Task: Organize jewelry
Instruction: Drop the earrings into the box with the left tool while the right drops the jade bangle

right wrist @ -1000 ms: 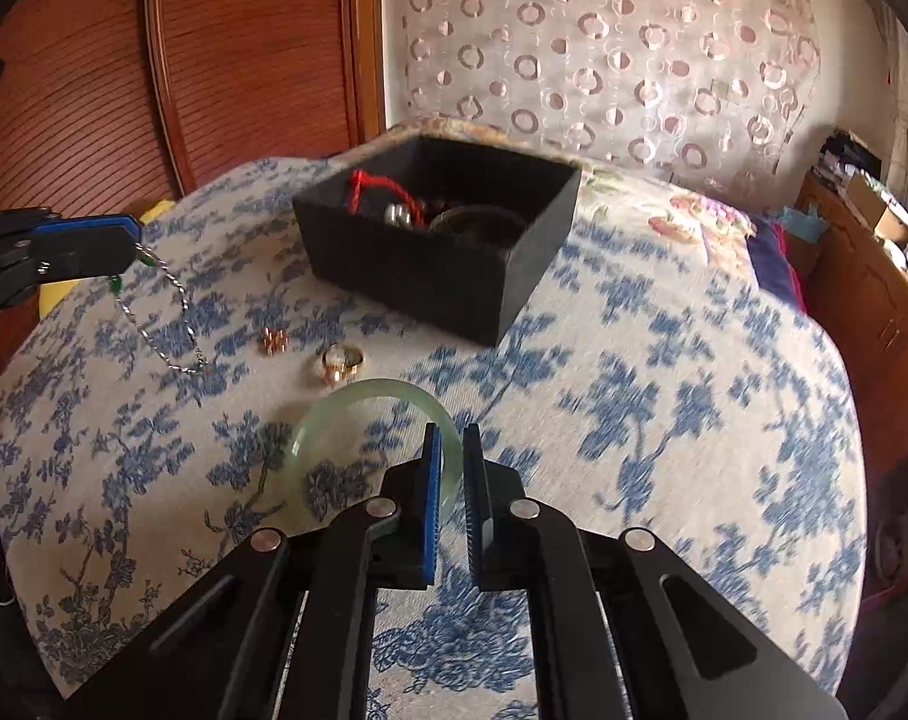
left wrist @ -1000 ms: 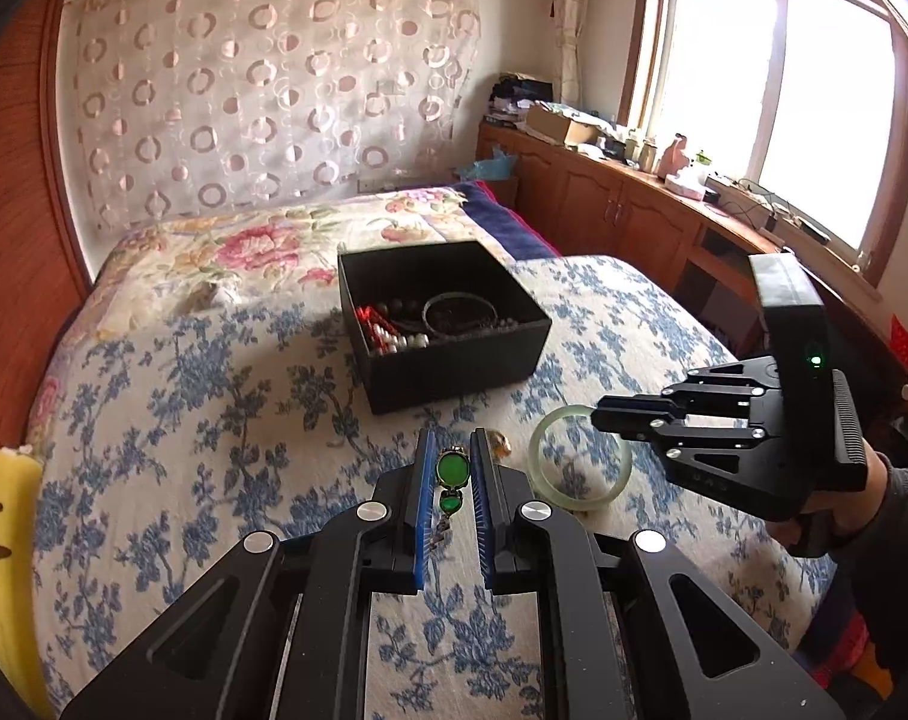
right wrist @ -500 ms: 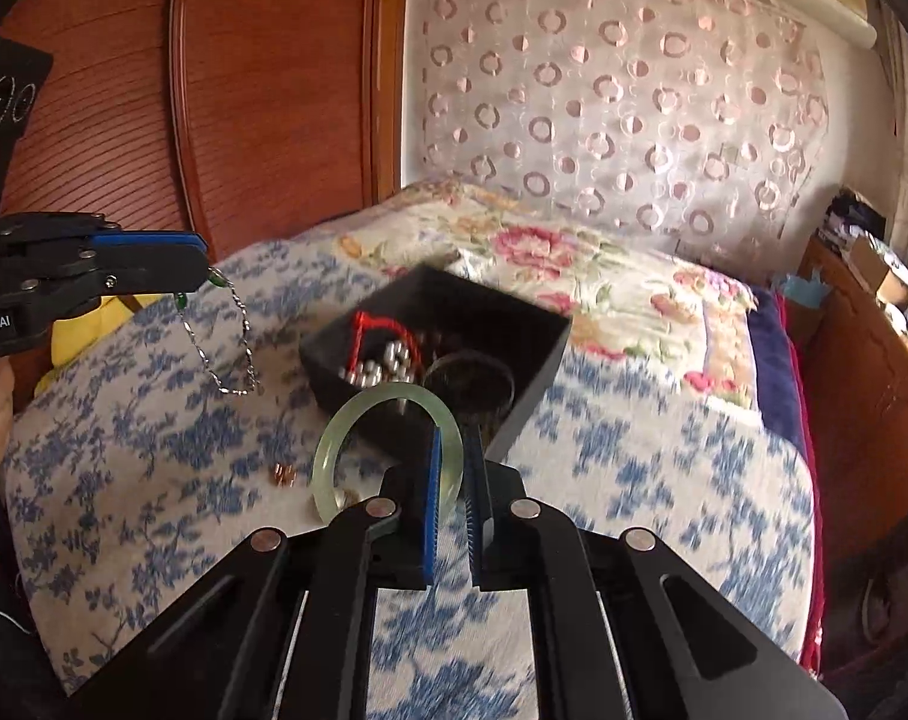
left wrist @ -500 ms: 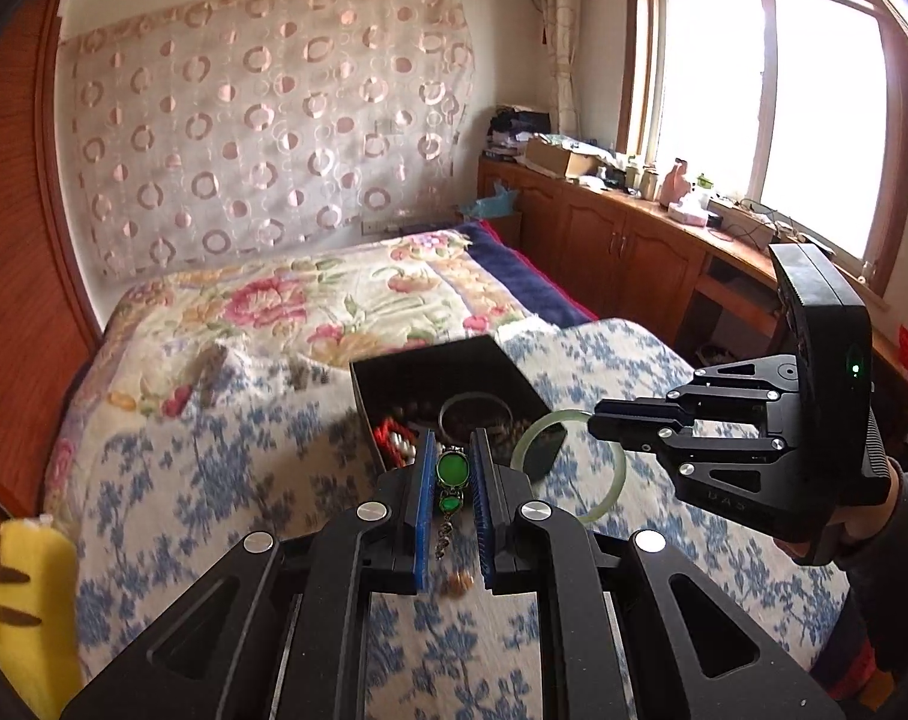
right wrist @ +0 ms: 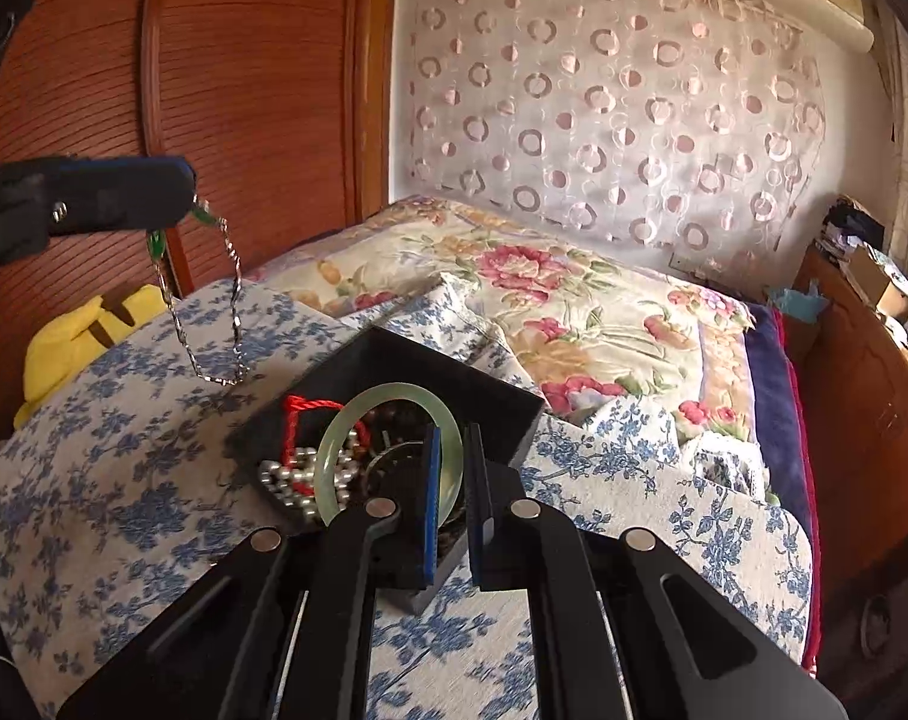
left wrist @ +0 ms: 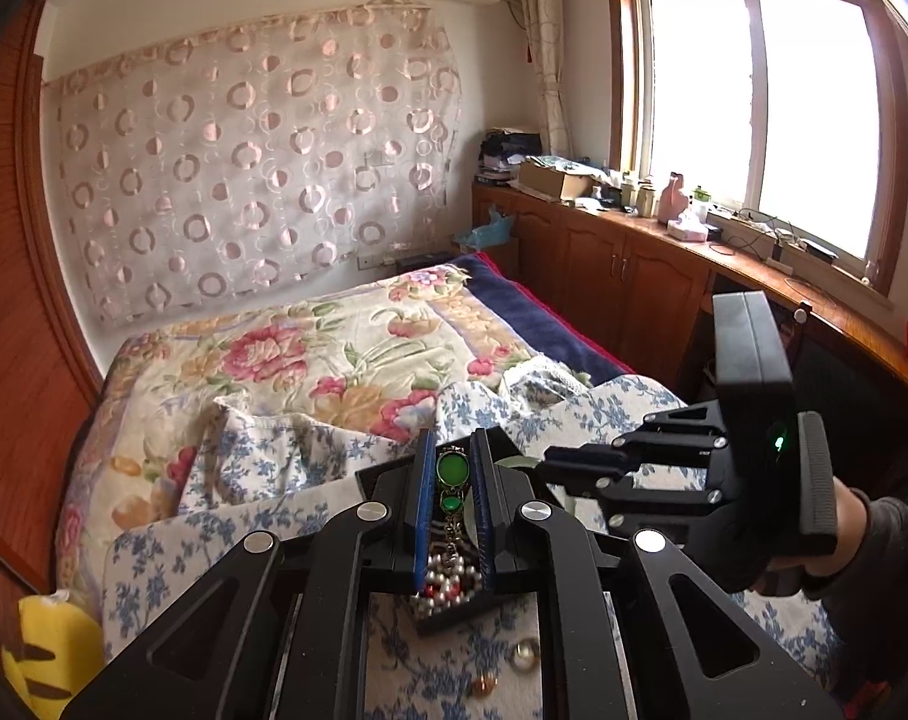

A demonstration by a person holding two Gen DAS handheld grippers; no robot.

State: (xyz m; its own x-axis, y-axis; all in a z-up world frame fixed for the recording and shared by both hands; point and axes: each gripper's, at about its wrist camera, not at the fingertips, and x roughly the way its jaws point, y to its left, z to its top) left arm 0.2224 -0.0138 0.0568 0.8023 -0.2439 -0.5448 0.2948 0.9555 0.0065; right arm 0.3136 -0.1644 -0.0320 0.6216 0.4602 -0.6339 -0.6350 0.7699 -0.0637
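**Jewelry held above the black box**

Jewelry is in both grippers, over the black box [right wrist: 393, 420] on the bed's blue-flowered cover [right wrist: 123, 480]. The left gripper [left wrist: 450, 480] has its jaws closed on a green-stone necklace [left wrist: 452, 471] — its silver chain [right wrist: 213, 312] hangs in a loop just beside the box, clear of the cover. The right gripper [right wrist: 450, 480] has its jaws clamped on the rim of a pale green bangle [right wrist: 381, 450], held upright above the box's contents: silver beads [right wrist: 285, 480], a red cord [right wrist: 309, 408], dark bracelets. Two small rings [left wrist: 505, 666] lie on the cover near the box.
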